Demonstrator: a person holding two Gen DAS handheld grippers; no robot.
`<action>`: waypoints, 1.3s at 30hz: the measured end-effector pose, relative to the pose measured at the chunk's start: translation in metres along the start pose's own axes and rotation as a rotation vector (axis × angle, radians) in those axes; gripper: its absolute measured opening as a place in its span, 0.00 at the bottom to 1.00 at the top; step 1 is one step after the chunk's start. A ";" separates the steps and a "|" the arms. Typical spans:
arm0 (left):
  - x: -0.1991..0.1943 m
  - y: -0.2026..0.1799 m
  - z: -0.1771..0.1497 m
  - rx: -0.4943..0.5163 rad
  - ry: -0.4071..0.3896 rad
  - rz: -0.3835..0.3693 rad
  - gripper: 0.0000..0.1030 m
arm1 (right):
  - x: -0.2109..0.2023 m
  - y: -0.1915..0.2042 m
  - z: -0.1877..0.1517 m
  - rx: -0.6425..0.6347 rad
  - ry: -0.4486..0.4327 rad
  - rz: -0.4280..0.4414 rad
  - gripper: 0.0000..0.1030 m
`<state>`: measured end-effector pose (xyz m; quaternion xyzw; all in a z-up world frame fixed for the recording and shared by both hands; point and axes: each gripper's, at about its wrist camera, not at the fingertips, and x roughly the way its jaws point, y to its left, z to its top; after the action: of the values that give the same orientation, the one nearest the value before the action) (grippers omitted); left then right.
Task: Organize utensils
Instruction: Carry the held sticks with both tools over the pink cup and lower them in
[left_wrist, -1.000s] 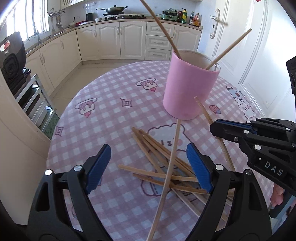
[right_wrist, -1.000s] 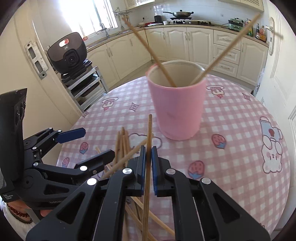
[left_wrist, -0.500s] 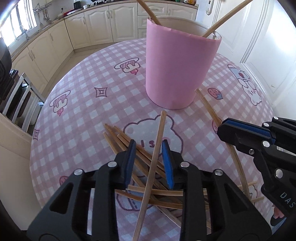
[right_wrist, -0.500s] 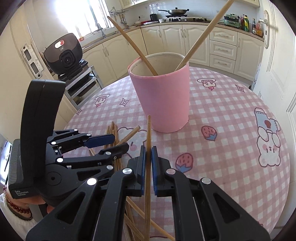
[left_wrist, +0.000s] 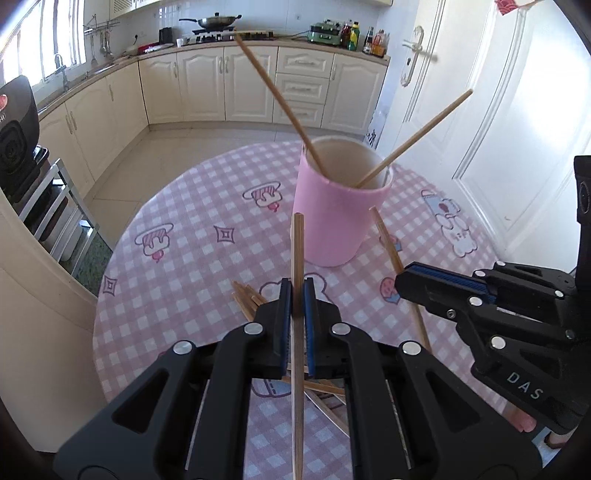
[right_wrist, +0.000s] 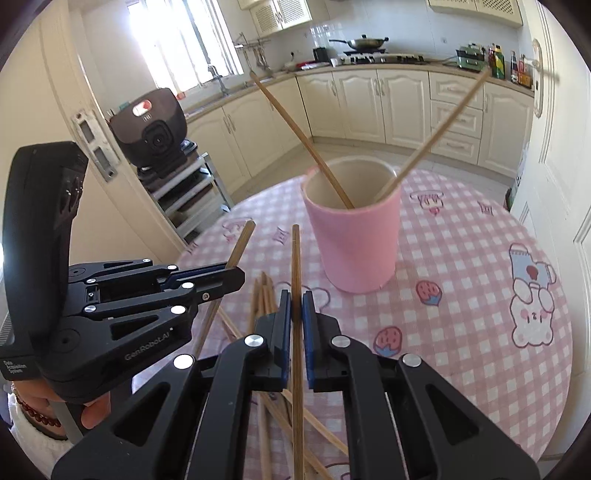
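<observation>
A pink cup (left_wrist: 338, 218) stands on the pink checked table, with two wooden chopsticks leaning out of it; it also shows in the right wrist view (right_wrist: 356, 240). My left gripper (left_wrist: 296, 295) is shut on a wooden chopstick (left_wrist: 297, 258) that points toward the cup, lifted above the table. My right gripper (right_wrist: 294, 301) is shut on another chopstick (right_wrist: 295, 266), also pointing toward the cup. A pile of loose chopsticks (right_wrist: 264, 295) lies on the table under both grippers. The left gripper shows in the right wrist view (right_wrist: 221, 275), the right gripper in the left wrist view (left_wrist: 443, 286).
A single chopstick (left_wrist: 395, 258) lies on the table right of the cup. Kitchen cabinets (left_wrist: 236, 85) run along the back and a black appliance (right_wrist: 155, 129) sits on a metal rack at the left. A white door (left_wrist: 498, 110) stands at the right.
My left gripper closed on a chopstick from the pile and lifted it off the table. My right gripper kept its chopstick and rose a little, drawing back from the cup.
</observation>
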<state>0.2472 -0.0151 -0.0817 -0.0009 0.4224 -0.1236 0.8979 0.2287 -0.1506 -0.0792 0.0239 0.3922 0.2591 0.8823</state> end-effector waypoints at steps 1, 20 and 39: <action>-0.010 -0.001 0.002 0.000 -0.024 -0.006 0.07 | -0.005 0.003 0.003 -0.003 -0.011 0.008 0.05; -0.102 -0.017 0.017 -0.007 -0.262 -0.036 0.06 | -0.074 0.036 0.028 -0.060 -0.184 0.042 0.05; -0.129 -0.023 0.083 -0.087 -0.489 -0.019 0.06 | -0.120 0.026 0.084 -0.090 -0.413 -0.105 0.05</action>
<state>0.2258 -0.0171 0.0719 -0.0736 0.1973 -0.1097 0.9714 0.2093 -0.1722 0.0669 0.0169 0.1920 0.2197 0.9563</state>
